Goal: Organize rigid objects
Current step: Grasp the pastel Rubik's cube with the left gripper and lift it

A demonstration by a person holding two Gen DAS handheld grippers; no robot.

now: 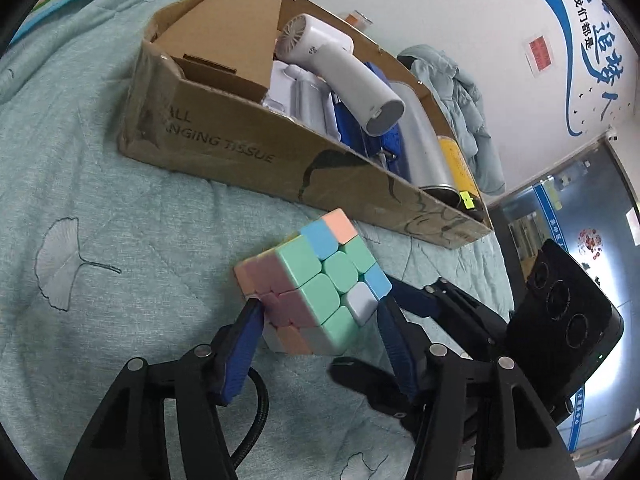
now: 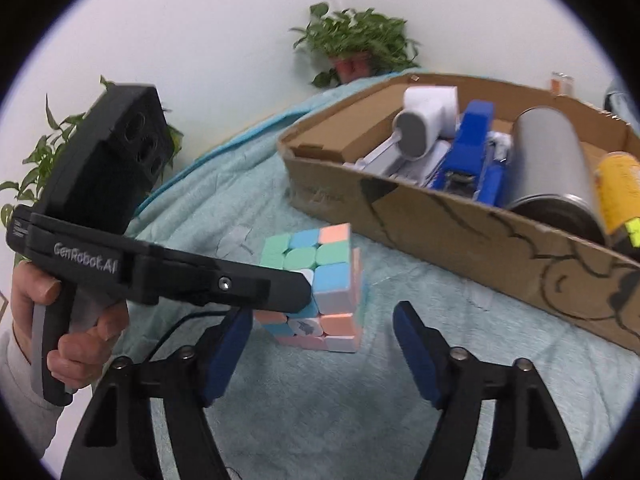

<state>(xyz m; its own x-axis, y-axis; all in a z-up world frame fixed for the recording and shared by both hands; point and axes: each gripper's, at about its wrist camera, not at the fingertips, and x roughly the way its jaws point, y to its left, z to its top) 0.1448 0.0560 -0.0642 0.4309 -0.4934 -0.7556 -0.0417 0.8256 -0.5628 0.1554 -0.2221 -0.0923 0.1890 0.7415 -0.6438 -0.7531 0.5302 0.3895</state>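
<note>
Where sight falls short: in the right wrist view a black finger of the left gripper [image 1: 320, 304] crosses the cube [image 1: 316, 292] and covers part of its left side; that view is slightly blurred. The box wall cuts off the lower ends of what lies inside it, and whether the cube's underside rests fully on the blanket [image 1: 100, 200] cannot be told.
Left hand: a hand [image 2: 68, 320] in a white sleeve [image 2: 16, 380] wraps the pistol-style handle, with the tool angled downward toward the cube.
Left tool: its jaws stand partly closed, one blue pad against each of two opposite sides of the cube, which it grips.
Right tool: the right gripper [image 2: 322, 309] also points down at the cube, its jaws spread wider than the cube. The cube sits just beyond its tips and neither pad presses on it.
Cube's place: on the teal blanket, near the long front wall of the cardboard box [image 1: 240, 152], outside it.
Box contents: a brown cardboard insert [image 1: 224, 32] at the far end, then a white hair dryer [image 1: 340, 64] lying over white plastic pieces [image 1: 296, 92], a blue stapler-like item [image 2: 468, 152], a silver cylinder [image 1: 420, 140] on its side and a yellow can [image 1: 454, 156] at the near end.
Behind: a potted plant [image 2: 356, 40] stands against the wall.
</note>
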